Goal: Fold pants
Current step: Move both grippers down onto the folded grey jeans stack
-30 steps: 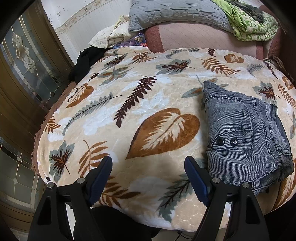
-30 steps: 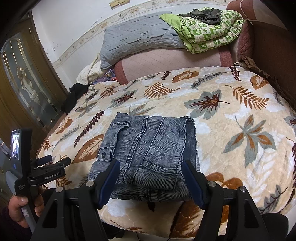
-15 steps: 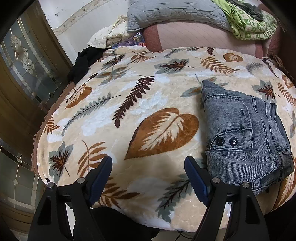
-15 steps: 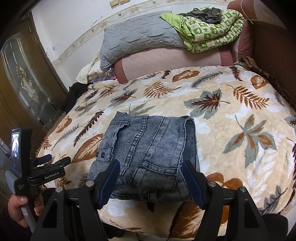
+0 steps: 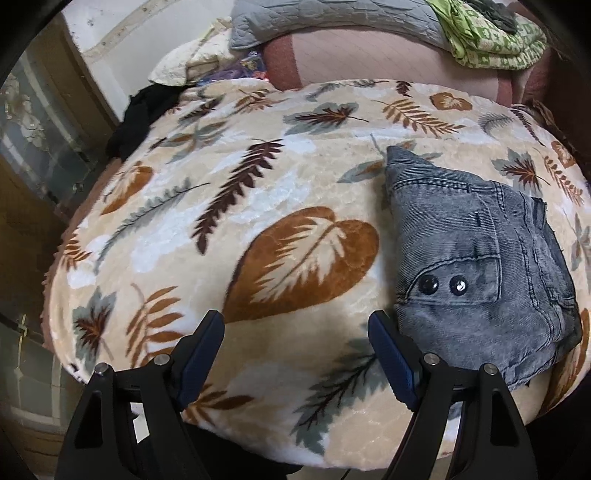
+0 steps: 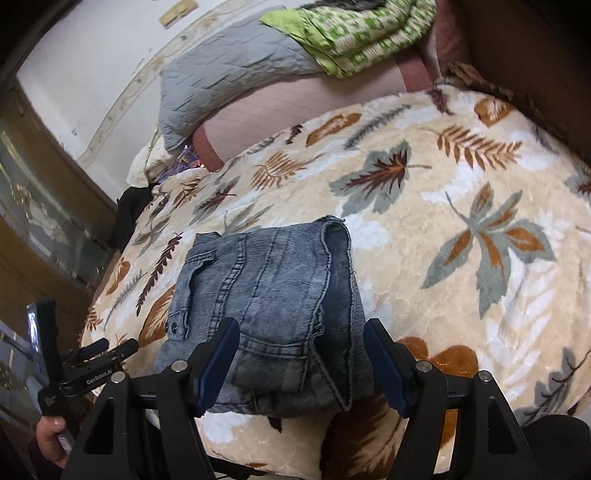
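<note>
Both grippers, left gripper (image 5: 295, 338) and right gripper (image 6: 303, 345), gape over one folded pants (image 6: 273, 306).

We see a bed under a leaf-print blanket (image 5: 177, 229). At its head sit a pink headboard (image 6: 273, 107), a grey quilt (image 6: 229, 74) and a green quilt (image 6: 354, 33). A white wall (image 6: 92, 55) stands behind, with a wood-and-glass door (image 5: 33, 155) at the left.
</note>
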{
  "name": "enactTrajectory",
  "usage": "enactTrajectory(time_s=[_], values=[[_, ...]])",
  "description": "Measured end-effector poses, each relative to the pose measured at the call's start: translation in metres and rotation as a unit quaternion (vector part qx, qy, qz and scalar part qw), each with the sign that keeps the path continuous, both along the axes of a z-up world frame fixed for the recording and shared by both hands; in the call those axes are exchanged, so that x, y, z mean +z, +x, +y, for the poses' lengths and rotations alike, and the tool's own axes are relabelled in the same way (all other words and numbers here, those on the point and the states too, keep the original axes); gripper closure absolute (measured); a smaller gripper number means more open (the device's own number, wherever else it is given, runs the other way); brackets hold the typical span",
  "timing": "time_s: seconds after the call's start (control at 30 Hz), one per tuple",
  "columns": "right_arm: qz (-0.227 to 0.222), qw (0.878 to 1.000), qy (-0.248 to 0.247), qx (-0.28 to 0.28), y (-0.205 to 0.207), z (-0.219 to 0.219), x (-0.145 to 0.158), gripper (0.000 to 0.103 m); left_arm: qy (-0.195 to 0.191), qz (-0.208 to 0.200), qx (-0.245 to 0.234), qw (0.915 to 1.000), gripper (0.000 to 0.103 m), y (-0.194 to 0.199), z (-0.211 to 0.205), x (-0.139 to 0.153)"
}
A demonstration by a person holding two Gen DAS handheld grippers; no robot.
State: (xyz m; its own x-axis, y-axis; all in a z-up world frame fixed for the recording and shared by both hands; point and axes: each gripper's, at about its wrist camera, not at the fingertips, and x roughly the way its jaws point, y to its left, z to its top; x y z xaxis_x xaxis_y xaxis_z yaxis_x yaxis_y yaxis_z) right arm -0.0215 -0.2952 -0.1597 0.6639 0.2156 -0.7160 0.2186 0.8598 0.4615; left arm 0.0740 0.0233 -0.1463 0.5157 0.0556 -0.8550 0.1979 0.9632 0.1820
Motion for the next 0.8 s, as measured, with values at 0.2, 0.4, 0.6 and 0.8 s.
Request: enactTrajectory(time_s=[0.2,0.4,0.6,0.8], values=[[0.028,0.998,0.057,-0.012,0.023,-0.024,-0.024,0.030,-0.049,0.022,-0.018,0.9984,0.022,0.023,-0.007,-0.010],[0.039,0.996,0.075,-0.022,0.032,-0.035,-0.036,0.030,-0.095,0.031,-0.044,0.9940,0.022,0.033,-0.019,-0.012],[0.040,0.996,0.075,-0.026,0.027,-0.036,-0.039,0.030,-0.071,0.014,-0.040,0.9966,0.022,0.030,-0.024,-0.011],[0.036,0.997,0.067,-0.019,0.024,-0.026,-0.032,0.030,-0.063,-0.005,-0.035,0.9974,0.022,0.023,-0.019,-0.002]])
